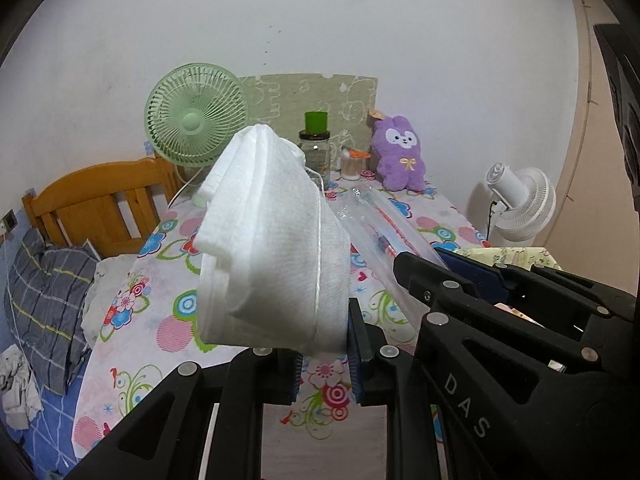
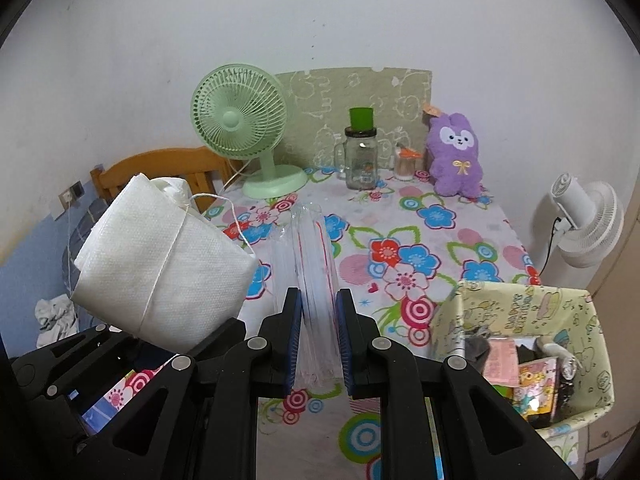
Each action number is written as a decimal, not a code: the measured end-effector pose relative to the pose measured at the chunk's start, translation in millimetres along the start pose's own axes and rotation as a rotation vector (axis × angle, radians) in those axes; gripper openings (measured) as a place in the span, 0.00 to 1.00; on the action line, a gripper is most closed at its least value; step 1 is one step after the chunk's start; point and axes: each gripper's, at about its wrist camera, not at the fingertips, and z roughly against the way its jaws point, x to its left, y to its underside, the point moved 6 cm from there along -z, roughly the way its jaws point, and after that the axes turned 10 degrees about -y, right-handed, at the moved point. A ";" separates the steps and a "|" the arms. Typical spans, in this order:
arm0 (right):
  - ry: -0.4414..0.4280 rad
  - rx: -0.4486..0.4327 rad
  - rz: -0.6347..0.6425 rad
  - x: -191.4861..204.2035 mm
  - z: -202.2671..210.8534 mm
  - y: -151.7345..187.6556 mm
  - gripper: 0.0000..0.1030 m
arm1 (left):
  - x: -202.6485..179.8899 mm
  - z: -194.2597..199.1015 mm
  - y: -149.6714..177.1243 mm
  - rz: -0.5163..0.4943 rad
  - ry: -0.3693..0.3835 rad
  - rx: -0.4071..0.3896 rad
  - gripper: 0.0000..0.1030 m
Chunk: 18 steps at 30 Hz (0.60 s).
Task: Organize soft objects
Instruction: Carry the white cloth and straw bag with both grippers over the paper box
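While the left claw [image 1: 325,354] clamps a string-tied white cloth bundle [image 1: 272,240] aloft, the right claw [image 2: 318,344] grips what seems a clear plastic sleeve [image 2: 314,264] (above the floral worktop [image 2: 420,248]).

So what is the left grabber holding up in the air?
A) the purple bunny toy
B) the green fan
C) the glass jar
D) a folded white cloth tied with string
D: the left gripper is shut on the folded white cloth, lifted above the flowery table, while the purple bunny, green fan and glass jar stand at the back.
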 end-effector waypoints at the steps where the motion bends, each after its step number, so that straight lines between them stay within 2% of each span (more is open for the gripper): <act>1: 0.004 -0.004 -0.002 -2.6 2.5 -0.2 0.20 | -2.7 1.1 -0.4 -0.002 0.001 -0.004 0.17; 18: 0.056 -0.028 -0.041 -49.6 29.9 3.0 0.20 | -50.7 5.3 -6.7 -0.044 0.052 -0.016 0.17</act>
